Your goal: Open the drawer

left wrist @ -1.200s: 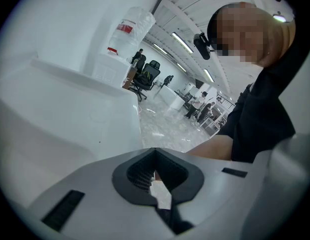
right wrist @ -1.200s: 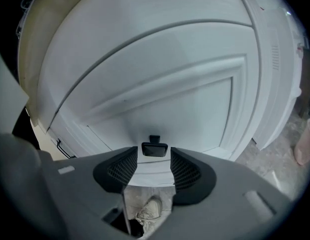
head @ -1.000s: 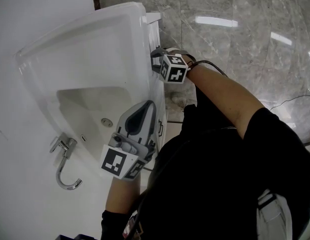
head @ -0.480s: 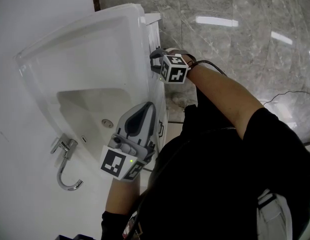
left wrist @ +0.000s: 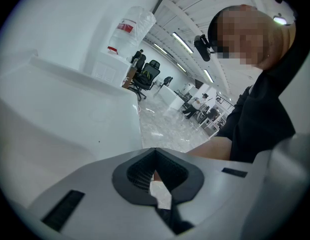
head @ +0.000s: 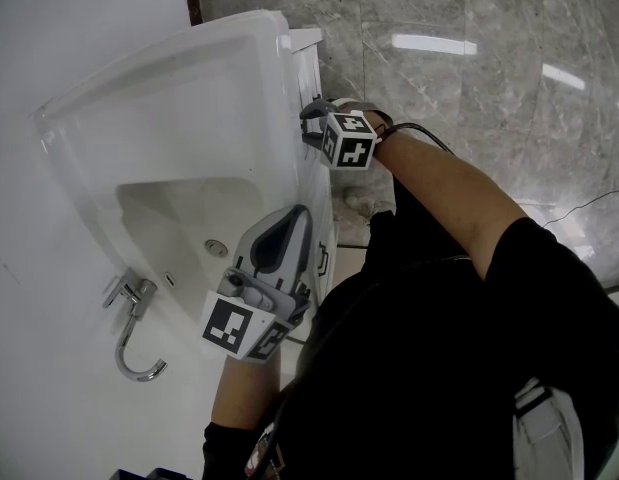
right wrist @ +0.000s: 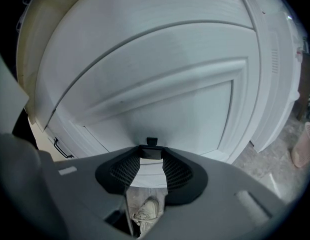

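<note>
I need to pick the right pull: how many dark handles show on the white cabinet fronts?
2. One handle sits between the tips of the right tongs; the other handle is on a front farther left. More may be hidden behind the person.

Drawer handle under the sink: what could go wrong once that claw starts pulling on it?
1. The right gripper pinches the small dark handle with only its very tips, so it may slip off when pulled.
2. The person's shoe stands right below the drawer front, so the drawer could bump their legs as it slides out.
</note>
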`<state>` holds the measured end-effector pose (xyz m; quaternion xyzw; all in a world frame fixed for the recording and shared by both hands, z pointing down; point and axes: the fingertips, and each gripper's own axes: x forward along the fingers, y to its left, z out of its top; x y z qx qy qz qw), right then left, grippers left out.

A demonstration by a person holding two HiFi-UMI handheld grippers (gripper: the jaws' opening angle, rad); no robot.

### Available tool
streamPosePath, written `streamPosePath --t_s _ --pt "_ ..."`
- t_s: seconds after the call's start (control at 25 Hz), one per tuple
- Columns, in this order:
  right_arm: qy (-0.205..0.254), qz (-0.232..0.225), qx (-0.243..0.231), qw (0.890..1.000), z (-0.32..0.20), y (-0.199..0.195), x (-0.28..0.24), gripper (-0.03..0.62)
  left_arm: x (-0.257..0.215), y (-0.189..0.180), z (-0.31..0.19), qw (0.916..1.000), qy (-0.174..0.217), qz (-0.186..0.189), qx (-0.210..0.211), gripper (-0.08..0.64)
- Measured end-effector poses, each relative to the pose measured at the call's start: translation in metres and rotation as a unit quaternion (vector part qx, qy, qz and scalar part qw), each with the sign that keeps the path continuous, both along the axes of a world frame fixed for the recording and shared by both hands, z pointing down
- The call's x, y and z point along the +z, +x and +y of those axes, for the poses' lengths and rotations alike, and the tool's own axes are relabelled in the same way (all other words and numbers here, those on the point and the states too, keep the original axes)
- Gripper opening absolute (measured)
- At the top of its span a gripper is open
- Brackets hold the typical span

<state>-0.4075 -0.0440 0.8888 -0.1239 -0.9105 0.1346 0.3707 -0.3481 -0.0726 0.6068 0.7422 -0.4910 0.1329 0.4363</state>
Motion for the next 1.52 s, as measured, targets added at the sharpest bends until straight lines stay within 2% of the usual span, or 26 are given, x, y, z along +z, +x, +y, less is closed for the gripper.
streamPosePath --t_s 0.24,0.48,1.52 --pt "0.001 0.001 -0.001 1.000 -0.001 0.002 0.000 0.137 0.000 0.001 -0.001 1.0000 0.001 0.000 -0.001 -0.009" --pt "-0.009 0.004 0.008 1.000 -0.002 0.027 0.002 0.137 0.000 -0.001 0.000 1.0000 0.003 -0.004 -0.001 -0.009" --pt "-0.004 0.019 0.009 1.000 -0.006 0.067 0.002 0.138 -0.001 0.002 -0.001 1.0000 0.001 -0.006 0.004 -0.009"
